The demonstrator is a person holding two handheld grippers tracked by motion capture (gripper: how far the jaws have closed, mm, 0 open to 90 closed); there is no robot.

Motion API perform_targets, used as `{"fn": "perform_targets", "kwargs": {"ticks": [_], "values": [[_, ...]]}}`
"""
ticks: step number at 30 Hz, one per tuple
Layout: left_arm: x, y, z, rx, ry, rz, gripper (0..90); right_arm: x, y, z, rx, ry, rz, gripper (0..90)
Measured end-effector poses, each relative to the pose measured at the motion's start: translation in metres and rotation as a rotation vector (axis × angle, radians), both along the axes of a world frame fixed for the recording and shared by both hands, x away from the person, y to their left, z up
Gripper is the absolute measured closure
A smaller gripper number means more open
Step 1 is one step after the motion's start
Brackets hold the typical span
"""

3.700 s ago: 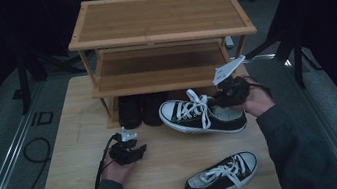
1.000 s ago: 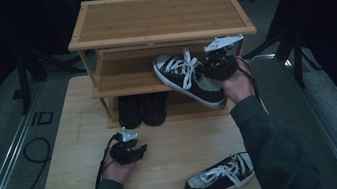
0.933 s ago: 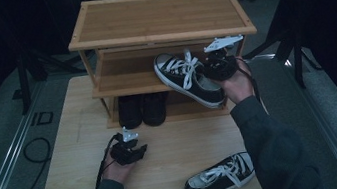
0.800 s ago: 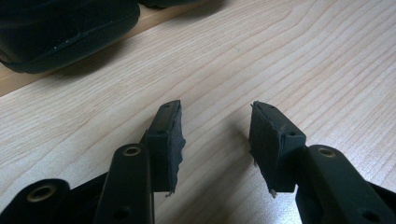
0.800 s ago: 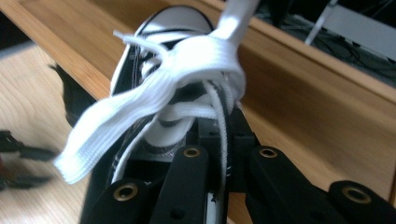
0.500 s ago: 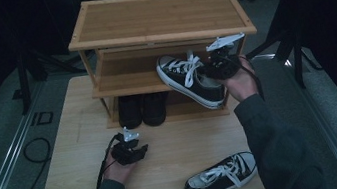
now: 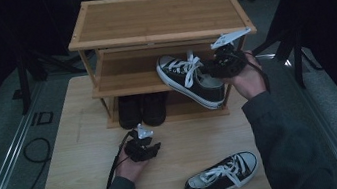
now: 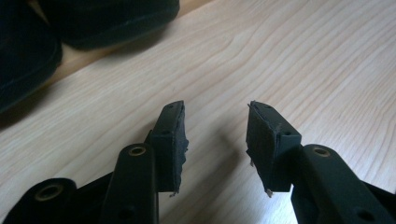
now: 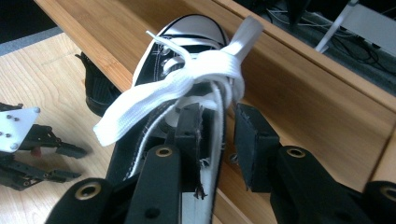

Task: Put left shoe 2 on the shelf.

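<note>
Right gripper (image 9: 217, 140) astride canvas sneaker (image 9: 187, 60)

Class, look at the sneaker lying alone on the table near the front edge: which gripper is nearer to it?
Left. The left gripper hovers over the table just beside that sneaker; the right gripper is farther back, at the other sneaker on the rack's middle shelf.

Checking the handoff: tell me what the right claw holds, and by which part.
Nothing now: the right claw has just been opening, with the sneaker's side wall loose between its jaws.
</note>
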State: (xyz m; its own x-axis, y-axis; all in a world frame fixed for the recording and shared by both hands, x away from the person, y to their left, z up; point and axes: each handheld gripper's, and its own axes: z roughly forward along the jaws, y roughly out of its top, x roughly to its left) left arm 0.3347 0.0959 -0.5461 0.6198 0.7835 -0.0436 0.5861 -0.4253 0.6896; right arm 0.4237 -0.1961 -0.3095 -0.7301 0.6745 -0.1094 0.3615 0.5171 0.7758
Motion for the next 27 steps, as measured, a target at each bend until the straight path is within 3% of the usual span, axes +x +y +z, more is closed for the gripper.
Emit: {"fn": "perform_targets", "kwargs": {"ticks": [7,16,24,27], "values": [[0.006,-0.015,0.005,-0.02,-0.01,-0.009,63.0,0.0,-0.014,0.006,0.022,-0.001,-0.006,75.3],[0.018,-0.038,0.01,-0.038,-0.027,-0.022,68.2,-0.002,-0.025,0.006,-0.006,-0.028,-0.055,89.0],[0.037,-0.053,0.014,-0.039,-0.038,0.019,87.0,0.0,-0.042,-0.007,-0.023,-0.011,-0.092,90.0],[0.045,-0.058,0.015,-0.016,-0.049,0.048,89.7,-0.001,-0.046,-0.013,-0.028,0.006,-0.099,90.0]]}}
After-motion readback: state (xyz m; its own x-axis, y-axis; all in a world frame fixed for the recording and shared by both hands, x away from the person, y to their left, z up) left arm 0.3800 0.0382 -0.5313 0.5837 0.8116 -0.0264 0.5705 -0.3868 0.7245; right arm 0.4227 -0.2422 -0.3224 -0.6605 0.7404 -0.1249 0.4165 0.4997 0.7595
